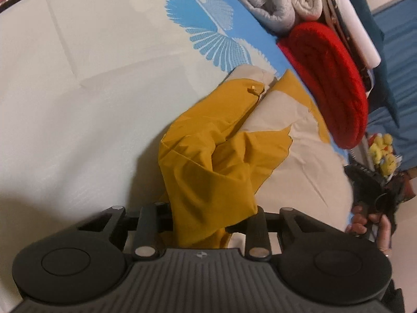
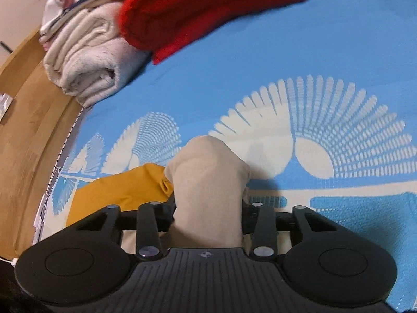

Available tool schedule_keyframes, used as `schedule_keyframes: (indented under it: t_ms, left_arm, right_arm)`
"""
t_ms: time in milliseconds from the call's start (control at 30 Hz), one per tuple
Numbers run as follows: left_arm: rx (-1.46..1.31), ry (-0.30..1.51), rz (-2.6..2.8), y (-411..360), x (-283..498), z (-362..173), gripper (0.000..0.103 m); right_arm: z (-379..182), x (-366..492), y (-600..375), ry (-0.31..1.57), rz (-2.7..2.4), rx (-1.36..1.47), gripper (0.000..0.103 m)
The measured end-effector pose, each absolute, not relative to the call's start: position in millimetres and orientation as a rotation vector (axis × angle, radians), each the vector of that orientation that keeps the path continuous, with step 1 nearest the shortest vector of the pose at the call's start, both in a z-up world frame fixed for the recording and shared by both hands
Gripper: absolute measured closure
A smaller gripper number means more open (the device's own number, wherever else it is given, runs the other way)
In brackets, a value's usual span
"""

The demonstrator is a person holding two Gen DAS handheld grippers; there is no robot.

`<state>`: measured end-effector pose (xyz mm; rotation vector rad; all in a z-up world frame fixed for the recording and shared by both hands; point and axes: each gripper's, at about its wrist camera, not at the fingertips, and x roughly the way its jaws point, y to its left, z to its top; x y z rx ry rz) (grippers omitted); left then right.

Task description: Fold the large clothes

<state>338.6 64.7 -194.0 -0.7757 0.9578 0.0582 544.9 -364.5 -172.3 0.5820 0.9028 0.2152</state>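
The garment (image 1: pixel 208 156), mustard with a beige lining, is lying on the bed (image 1: pixel 78 104), bunched toward the edge where the folded pile is sitting: a red sweater (image 1: pixel 331 83) and a grey-white towel (image 1: pixel 281 2).

The left gripper (image 1: pixel 212 216) is pinching a mustard fold, with the cloth rising from between its fingers (image 1: pixel 256 223) and running away toward the pile. The right gripper (image 2: pixel 208 208) is clamping a beige bunch, which is standing up between its fingers (image 2: pixel 263 221) like a short tube; the mustard part is spilling out to the left of it in that view. Both pairs of fingers are closed on cloth, not on air.

In the left view, the person's right hand (image 1: pixel 370 221) is showing at the far right edge, so the two grips are sitting well apart across the garment. Its long axis is probably running between the two grippers, though the crumpling is making that hard to read. The cloth between them is slack and heaped, so the next move, as I judge it, calls for lifting and drawing the hands apart to spread the garment flat on the open bed, away from the pile. Neither hand is nearer; each is already holding its end.
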Motion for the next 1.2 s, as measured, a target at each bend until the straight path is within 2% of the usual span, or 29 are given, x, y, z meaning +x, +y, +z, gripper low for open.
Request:
schedule_keyframes:
  t_ms: [167,367,600,800,900,967,1000,1033,1067,1200]
  left_arm:
    - [-0.759,1.009,0.067,67,372,-191,0.074]
    - [-0.474,1.059,-0.038,35,495,-172,0.074]
    - [0.041,1.048,-0.276,-107,653,-155,0.07]
    - [0.28,0.972,-0.342,-211,674,-150,0.067]
    - [0.242,0.98,-0.357,-208,679,-151,0.056]
    - [0.159,0.987,-0.36,-194,689,-150,0.037]
    - [0.124,0.985,-0.354,-189,694,-148,0.03]
    - [0.093,0.976,-0.328,-181,698,-146,0.014]
    - [0.06,0.949,-0.29,-174,702,-142,0.007]
    - [-0.066,0.903,-0.233,-156,712,-132,0.002]
  right_arm:
    - [-167,543,-373,0.846,0.208,0.606,0.066]
    - [-173,515,-422,0.718,0.078,0.708,0.067]
    - [-213,376,-474,0.474,-0.166,0.975,0.067]
    - [-244,300,-448,0.282,-0.305,1.125,0.067]
    - [-251,293,-449,0.251,-0.307,1.181,0.067]
    - [-258,291,-445,0.228,-0.315,1.204,0.067]
    - [-261,289,-444,0.218,-0.322,1.215,0.067]
    - [-264,287,-441,0.204,-0.328,1.222,0.067]
    - [-267,287,-440,0.195,-0.336,1.23,0.067]
    - [-274,279,-441,0.178,-0.344,1.275,0.066]
